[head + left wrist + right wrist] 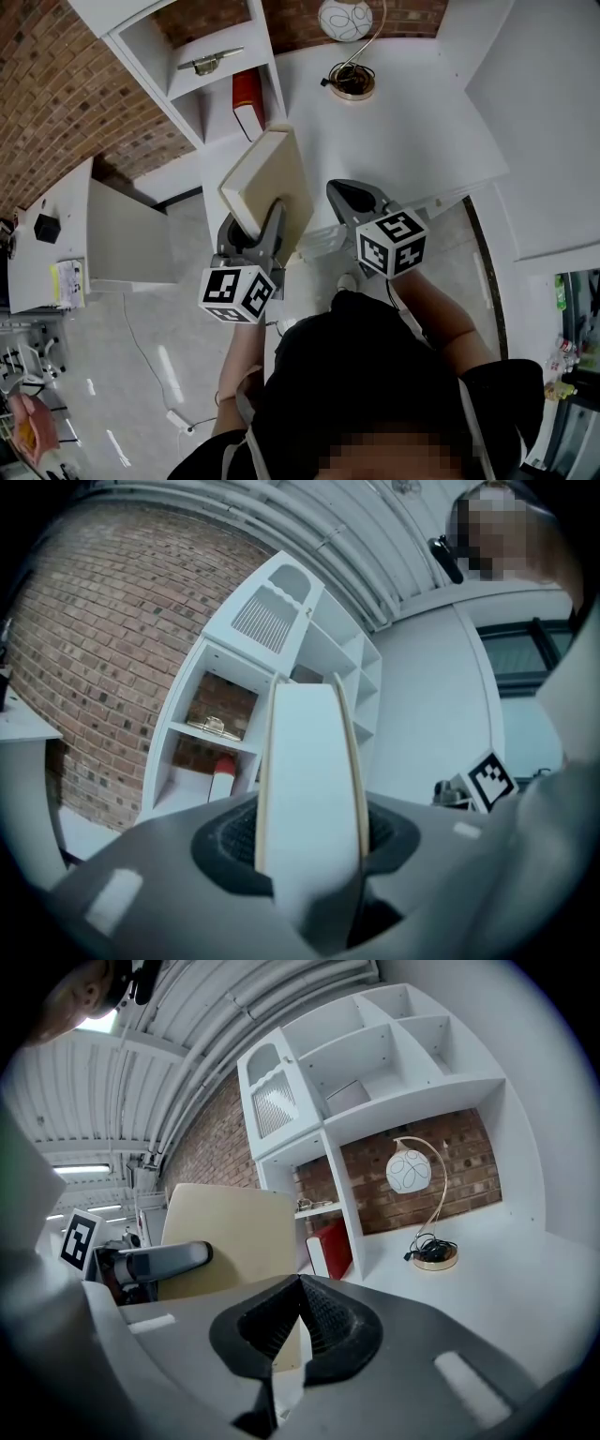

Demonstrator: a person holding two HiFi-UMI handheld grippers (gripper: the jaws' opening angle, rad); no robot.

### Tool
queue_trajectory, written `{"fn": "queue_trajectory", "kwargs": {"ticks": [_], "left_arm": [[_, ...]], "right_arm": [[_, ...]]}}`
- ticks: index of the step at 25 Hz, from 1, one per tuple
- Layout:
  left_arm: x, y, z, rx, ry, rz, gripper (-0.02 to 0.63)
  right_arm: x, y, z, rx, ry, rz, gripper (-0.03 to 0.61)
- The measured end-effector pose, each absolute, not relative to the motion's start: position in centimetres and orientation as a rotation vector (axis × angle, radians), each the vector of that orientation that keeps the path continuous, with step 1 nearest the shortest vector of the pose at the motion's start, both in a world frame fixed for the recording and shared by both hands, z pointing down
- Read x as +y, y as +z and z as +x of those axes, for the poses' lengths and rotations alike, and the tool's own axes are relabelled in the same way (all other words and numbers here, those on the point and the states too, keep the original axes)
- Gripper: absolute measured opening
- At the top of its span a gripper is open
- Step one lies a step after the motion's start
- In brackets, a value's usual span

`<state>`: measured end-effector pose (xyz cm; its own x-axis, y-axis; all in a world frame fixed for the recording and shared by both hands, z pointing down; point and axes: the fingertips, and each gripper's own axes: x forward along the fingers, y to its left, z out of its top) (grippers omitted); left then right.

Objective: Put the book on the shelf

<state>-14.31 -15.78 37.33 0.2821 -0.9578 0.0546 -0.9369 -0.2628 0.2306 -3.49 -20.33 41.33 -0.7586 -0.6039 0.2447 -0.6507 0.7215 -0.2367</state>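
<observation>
A cream-covered book stands on edge in my left gripper, which is shut on its lower end. In the left gripper view the book rises between the jaws, spine towards the camera, in front of the white shelf unit. My right gripper hangs just right of the book, shut with nothing in it. From the right gripper view the book's cover shows at the left, one left gripper finger lying across it. The right gripper has its pads together.
A red book stands in a lower shelf compartment; a brass object lies on the shelf above. A globe lamp and coiled cord sit on the white desk top. A low white table is at the left.
</observation>
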Motion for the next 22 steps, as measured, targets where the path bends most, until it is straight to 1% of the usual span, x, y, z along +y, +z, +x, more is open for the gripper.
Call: {"fn": "queue_trajectory", "kwargs": {"ticks": [22], "left_arm": [[-23.4,34.3,-14.5,-2.010,-0.143,2.231,0.210]], "right_arm": [[-28.7,39.7,-3.1,-2.857,0.416,0.856,-0.005]]}}
